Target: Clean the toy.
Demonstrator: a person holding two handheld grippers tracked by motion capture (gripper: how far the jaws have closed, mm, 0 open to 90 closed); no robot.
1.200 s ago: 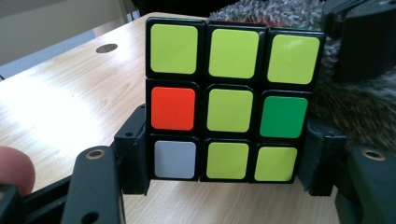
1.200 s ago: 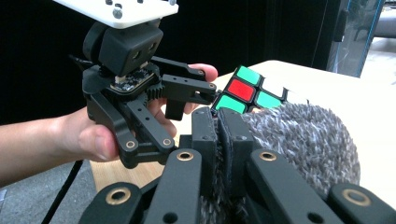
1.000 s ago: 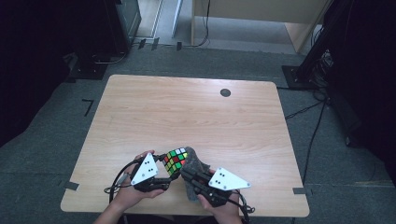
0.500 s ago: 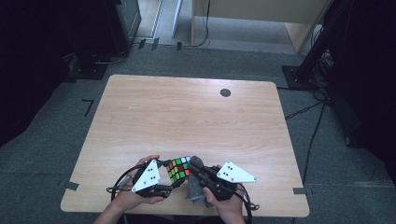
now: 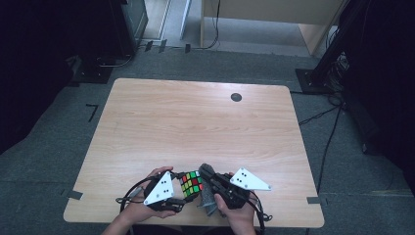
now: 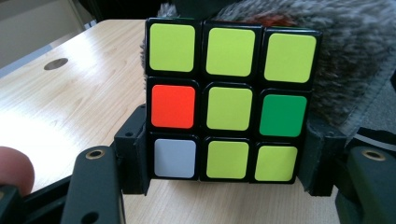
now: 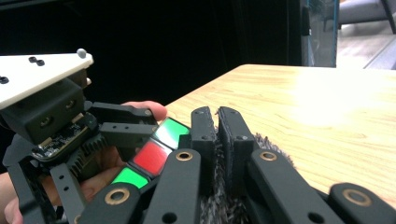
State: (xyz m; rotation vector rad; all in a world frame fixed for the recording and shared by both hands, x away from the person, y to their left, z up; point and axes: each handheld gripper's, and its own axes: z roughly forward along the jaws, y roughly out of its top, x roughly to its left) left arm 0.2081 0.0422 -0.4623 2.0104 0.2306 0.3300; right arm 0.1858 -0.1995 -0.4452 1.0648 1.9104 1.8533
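Near the front edge of the table (image 5: 147, 122), a little left of its middle, a puzzle cube (image 5: 191, 183) sits clamped in the left gripper (image 5: 182, 188). In the left gripper view the cube (image 6: 229, 100) is squeezed between the two black jaws, one pressing on each side of its lower rows. The face toward that camera is mostly yellow-green, with one red tile at the left of the middle row, one green tile at the right of it, and one white tile at the bottom left. No logo, label or writing can be read on any tile or on the grippers.

Just beside the cube on its right lies a grey furry cloth (image 5: 207, 195), touching it; in the left gripper view the cloth (image 6: 355, 60) rises behind the cube. The right gripper (image 7: 217, 140) has its jaws drawn together, pinching that fur (image 7: 219, 210). Both hands rest at the front edge, and a dark round mark (image 5: 236, 97) lies near the far edge.
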